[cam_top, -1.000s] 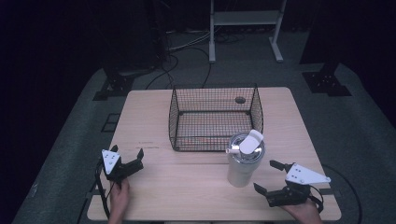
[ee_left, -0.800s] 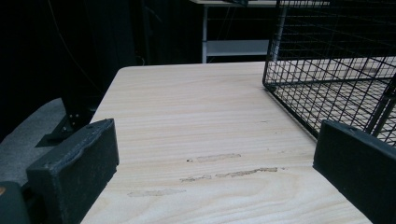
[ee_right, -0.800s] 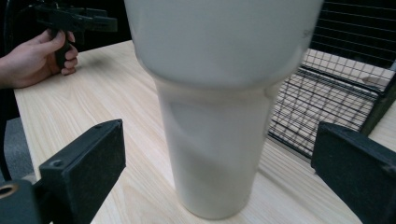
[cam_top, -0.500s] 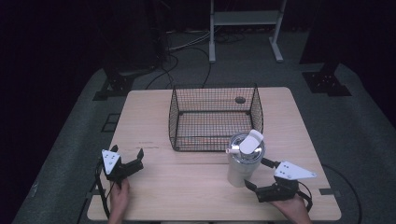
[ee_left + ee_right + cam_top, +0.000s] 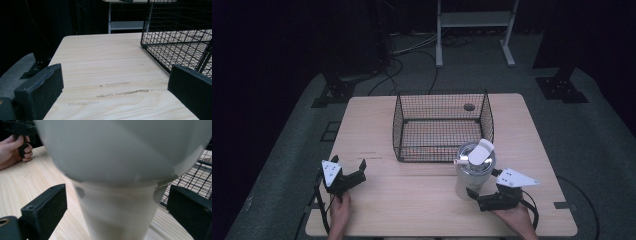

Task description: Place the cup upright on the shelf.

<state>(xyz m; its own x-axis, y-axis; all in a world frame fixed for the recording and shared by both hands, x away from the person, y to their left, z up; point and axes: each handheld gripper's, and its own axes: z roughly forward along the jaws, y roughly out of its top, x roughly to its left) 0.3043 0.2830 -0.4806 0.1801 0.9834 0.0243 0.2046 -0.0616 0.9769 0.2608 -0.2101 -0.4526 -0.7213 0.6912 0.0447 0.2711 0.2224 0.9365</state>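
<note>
A white tumbler (image 5: pixel 473 172) with a lid and a raised flap stands upright on the wooden table (image 5: pixel 422 200), just in front of the wire basket's right corner. My right gripper (image 5: pixel 486 189) is open, its jaws on either side of the tumbler's narrow base (image 5: pixel 117 215), not pressed on it. The black wire basket (image 5: pixel 441 125) sits in the middle of the table. At the table's front left my left gripper (image 5: pixel 347 167) stands open over bare wood (image 5: pixel 112 82), with the basket (image 5: pixel 180 32) ahead to its right.
A small dark round mark (image 5: pixel 469 107) shows behind the basket. A metal stand (image 5: pixel 472 30) and cables lie on the dark floor beyond the table. A hand holding the left gripper (image 5: pixel 17 145) appears far off in the right gripper view.
My right gripper has slid left toward the tumbler until its jaws flank the base. The left gripper has stayed put.
</note>
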